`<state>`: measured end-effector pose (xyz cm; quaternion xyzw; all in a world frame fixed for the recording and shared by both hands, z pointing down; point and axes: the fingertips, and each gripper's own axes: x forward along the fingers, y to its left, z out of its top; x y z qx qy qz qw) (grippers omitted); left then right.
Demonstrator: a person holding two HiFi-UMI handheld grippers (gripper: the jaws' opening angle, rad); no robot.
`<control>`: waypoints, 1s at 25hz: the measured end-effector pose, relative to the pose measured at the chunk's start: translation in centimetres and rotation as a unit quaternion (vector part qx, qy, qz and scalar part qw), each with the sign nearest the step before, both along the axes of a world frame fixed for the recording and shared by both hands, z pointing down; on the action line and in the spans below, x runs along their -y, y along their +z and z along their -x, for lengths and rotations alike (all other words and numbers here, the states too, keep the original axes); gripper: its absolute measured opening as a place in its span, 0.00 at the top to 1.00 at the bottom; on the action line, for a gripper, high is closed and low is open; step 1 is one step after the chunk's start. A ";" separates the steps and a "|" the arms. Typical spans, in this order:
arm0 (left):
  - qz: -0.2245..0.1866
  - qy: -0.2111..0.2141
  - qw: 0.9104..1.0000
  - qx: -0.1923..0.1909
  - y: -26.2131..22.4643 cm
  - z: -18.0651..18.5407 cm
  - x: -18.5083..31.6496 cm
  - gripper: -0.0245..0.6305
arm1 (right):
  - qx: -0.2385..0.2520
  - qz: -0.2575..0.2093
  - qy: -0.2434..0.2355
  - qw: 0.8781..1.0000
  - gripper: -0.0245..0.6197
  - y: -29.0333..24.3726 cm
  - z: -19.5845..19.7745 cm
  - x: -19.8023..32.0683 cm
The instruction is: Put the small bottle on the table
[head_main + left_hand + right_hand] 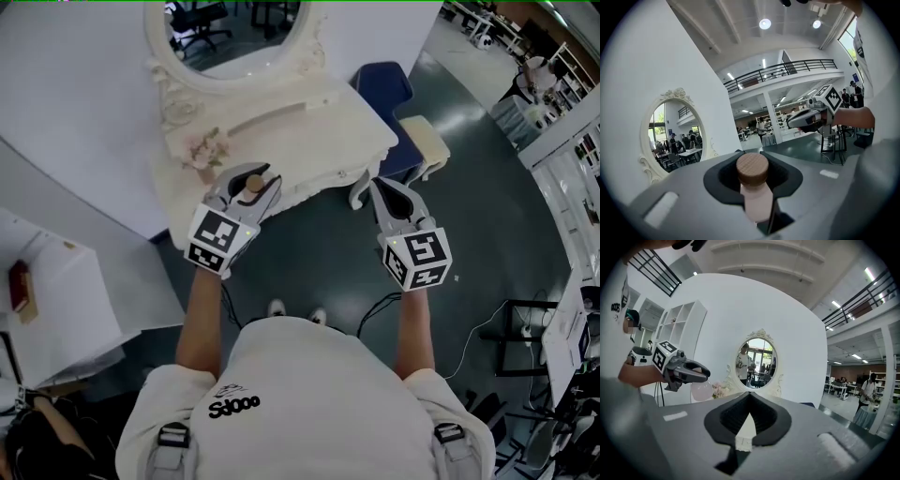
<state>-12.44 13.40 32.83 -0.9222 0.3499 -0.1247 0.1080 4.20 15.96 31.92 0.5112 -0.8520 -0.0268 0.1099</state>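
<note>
- The small bottle (pixel 754 197), pale pink with a wooden cap, is held in the air over the front edge of the white dressing table (pixel 309 141), not yet resting on it.
- Risk, as I judge it: let go this close to the table's edge, the bottle could tip off the front. Its round body may also roll if it is set down tilted.
- The left gripper (pixel 249 178) has its jaws part-way apart and clamped on the bottle's neck under the cap.
- The right gripper (pixel 384 186), off the table's front right corner, has its jaws together and holds nothing.
- The flowers (pixel 204 150) at the table's left could be knocked.
</note>
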 end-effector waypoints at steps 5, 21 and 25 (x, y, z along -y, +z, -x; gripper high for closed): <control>0.001 -0.006 1.000 0.002 0.0 -1.2 -0.1 0.78 | 0.017 -0.008 -0.017 1.000 0.96 -0.4 -0.8 0.1; 0.029 -0.064 0.997 -0.012 1.5 -4.2 2.7 0.78 | 0.067 0.014 -0.049 0.996 0.96 1.7 -6.5 4.5; 0.031 -0.058 0.998 -0.007 2.0 -5.4 5.1 0.78 | 0.073 0.017 -0.043 0.996 0.96 2.3 -7.5 7.4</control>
